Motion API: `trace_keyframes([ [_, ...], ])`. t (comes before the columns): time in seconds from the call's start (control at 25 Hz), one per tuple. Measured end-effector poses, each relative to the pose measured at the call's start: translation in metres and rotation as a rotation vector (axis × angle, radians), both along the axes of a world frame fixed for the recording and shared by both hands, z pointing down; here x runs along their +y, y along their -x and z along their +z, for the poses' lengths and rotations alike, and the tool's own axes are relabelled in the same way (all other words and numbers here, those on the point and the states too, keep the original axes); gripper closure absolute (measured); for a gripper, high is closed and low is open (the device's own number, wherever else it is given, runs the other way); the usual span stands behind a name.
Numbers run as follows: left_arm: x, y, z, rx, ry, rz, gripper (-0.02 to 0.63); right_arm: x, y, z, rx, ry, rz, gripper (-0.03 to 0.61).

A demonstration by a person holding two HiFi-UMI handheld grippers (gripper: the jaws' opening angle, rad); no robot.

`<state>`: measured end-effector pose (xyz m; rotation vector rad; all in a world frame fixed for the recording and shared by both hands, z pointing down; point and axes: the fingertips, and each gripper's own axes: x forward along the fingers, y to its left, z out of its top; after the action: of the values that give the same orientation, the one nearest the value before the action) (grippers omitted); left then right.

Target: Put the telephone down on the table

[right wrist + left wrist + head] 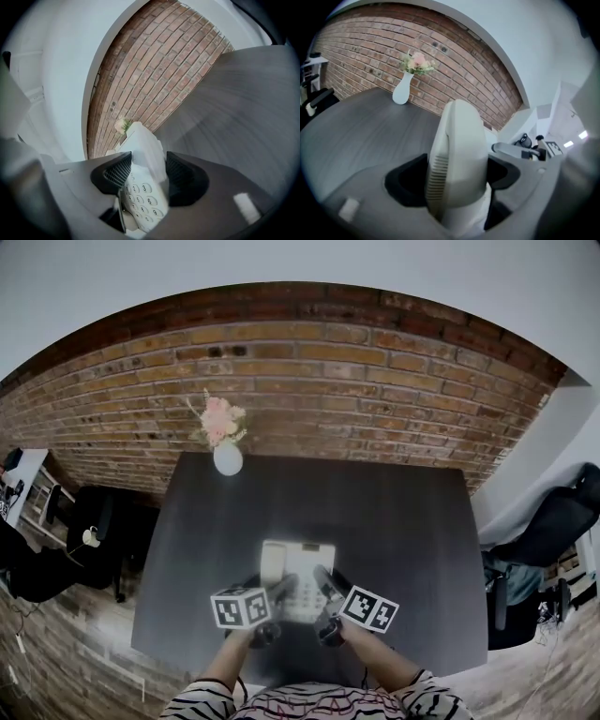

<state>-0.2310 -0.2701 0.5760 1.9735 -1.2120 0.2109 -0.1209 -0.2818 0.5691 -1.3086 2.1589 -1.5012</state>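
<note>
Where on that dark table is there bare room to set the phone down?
Most of the table is bare: the stretch between the vase and the phone, and the whole right half. Crowded spots: the far edge by the vase, and the near middle, where the left hand-held gripper and the right hand-held gripper clamp the phone.

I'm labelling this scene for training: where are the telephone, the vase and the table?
telephone [309, 561]: head view, on the upper part of its white base.
vase [228, 460]: head view, on its round white body.
table [394, 521]: head view, on the bare dark top right of the telephone.
</note>
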Motion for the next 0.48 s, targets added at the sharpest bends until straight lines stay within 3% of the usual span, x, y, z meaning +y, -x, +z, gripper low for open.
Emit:
trace_keyframes([
  [0.48, -0.084, 0.027, 0.024, -0.036, 0.025, 0.042, 0.258, -0.08, 0.024, 0.026, -0.033, 0.022, 0.049, 0.35],
])
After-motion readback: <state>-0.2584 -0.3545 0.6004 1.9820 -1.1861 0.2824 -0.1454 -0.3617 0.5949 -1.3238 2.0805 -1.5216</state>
